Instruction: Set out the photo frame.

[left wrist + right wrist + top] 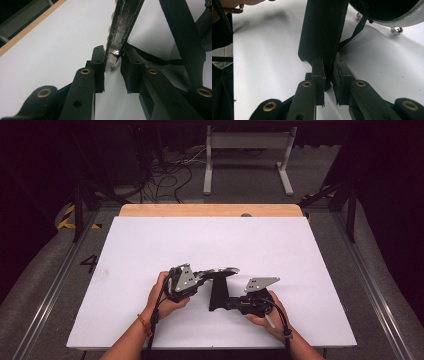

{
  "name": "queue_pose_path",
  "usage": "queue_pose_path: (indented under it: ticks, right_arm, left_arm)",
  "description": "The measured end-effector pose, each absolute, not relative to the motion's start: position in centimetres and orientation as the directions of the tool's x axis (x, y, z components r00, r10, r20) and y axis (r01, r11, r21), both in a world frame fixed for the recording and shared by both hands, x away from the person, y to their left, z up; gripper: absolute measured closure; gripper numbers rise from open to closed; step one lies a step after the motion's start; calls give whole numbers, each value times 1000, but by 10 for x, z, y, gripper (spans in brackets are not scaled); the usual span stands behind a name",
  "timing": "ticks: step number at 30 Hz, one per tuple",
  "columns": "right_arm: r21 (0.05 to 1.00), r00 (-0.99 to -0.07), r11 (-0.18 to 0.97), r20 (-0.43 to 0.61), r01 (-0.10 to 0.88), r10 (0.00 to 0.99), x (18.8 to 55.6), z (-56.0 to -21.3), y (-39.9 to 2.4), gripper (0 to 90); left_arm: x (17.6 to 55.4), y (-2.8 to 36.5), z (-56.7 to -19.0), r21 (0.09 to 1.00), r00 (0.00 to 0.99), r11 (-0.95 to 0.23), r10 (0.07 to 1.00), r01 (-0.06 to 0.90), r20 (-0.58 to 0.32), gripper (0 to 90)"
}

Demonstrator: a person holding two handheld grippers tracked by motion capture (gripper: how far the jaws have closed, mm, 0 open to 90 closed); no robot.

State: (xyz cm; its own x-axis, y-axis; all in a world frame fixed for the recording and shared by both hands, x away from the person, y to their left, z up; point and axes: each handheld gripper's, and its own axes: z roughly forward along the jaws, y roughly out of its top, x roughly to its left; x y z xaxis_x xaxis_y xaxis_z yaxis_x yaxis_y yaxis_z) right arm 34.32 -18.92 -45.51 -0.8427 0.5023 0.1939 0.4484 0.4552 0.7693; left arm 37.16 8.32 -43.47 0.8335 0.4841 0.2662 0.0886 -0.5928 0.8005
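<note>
Bare white table all around the black object.

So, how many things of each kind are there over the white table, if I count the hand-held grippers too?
Grippers: 2, the left gripper and the right gripper
Black flat bar: 1
Silver-rimmed round piece: 1
Thin black strap: 1
Total: 5

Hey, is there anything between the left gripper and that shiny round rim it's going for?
Nothing visible. In the left gripper view the rim already sits between the left gripper jaws, its edge against one pad. The right gripper grips the black strap, off to the side.
</note>
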Motion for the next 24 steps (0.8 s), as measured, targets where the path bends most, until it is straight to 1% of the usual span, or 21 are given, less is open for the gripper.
queue_pose_path:
  ticks: [9, 11, 14, 15, 18, 19, 21, 22, 23, 24]
  right_arm:
    - [760, -832, 457, 194, 463, 520, 344, -453, -195, 820]
    - [762, -829, 450, 197, 466, 524, 344, -453, -197, 820]
    - [762, -826, 450, 191, 466, 530, 344, -452, -198, 824]
    - [767, -822, 445, 184, 463, 539, 343, -451, -198, 825]
    - [771, -815, 438, 175, 462, 553, 342, -449, -199, 808]
    - [780, -810, 429, 162, 454, 564, 340, -446, -199, 748]
    - [794, -800, 426, 123, 435, 588, 337, -441, -199, 751]
    - [794, -800, 426, 123, 435, 588, 337, -441, -199, 751]
    - [812, -798, 431, 70, 394, 598, 331, -433, -198, 829]
    - [825, -806, 430, 51, 367, 589, 328, -428, -198, 865]
  left_arm:
    - [370, 82, -435, 805, 832, -586, 490, 94, 259, 751]
    - [370, 84, -434, 811, 829, -577, 497, 96, 256, 736]
    - [370, 85, -434, 814, 831, -573, 497, 99, 248, 685]
    - [370, 85, -434, 818, 829, -566, 502, 99, 247, 686]
    - [370, 85, -433, 823, 827, -561, 504, 94, 249, 659]
    - [369, 85, -432, 829, 830, -553, 500, 87, 247, 659]
    - [369, 84, -432, 830, 829, -552, 501, 85, 249, 658]
    - [369, 84, -432, 831, 829, -549, 501, 85, 247, 658]
    - [369, 83, -432, 826, 829, -558, 499, 85, 252, 682]
    - [369, 82, -433, 823, 829, -561, 499, 85, 254, 695]
